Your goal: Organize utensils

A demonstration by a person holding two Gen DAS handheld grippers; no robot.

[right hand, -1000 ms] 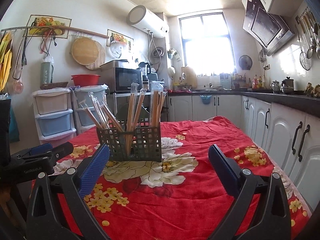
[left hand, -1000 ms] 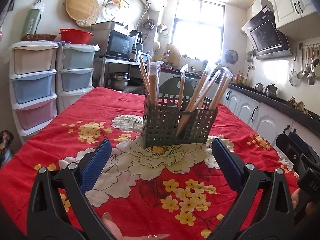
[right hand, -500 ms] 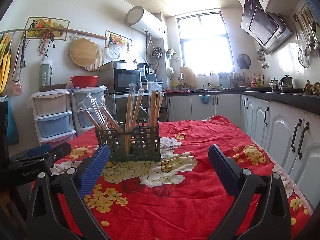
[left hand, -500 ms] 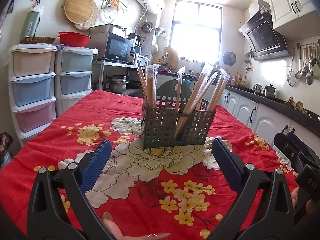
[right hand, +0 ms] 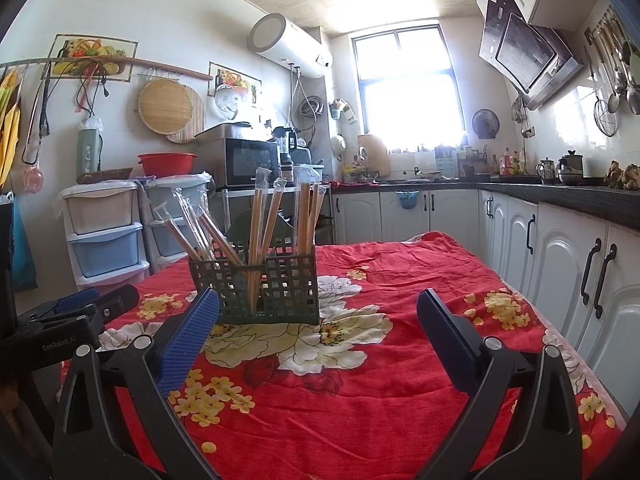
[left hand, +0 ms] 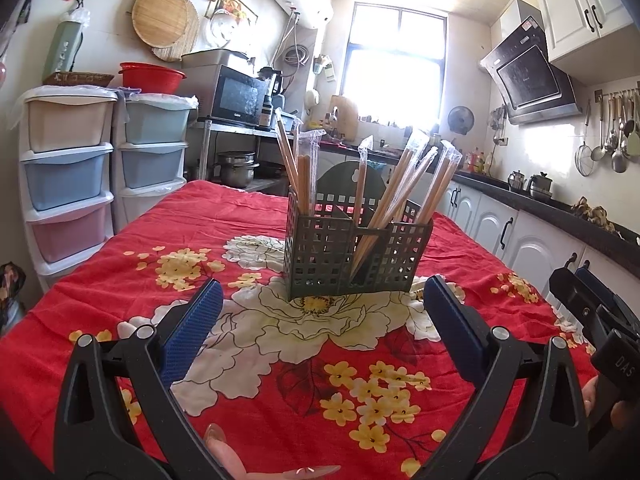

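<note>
A tabletop (left hand: 100, 312) covered in a red floral cloth holds a dark lattice utensil basket (left hand: 354, 258), the landmark here. To the basket's left and nearer the viewer, the left gripper (left hand: 322, 340) hovers with its blue pads spread wide, holding nothing. Wrapped chopsticks (left hand: 404, 192) stand in the basket's compartments, leaning outward; how many is hard to count through the plastic. To the basket's right, the right gripper (right hand: 318, 354) is likewise spread apart and empty, just short of the basket.
</note>
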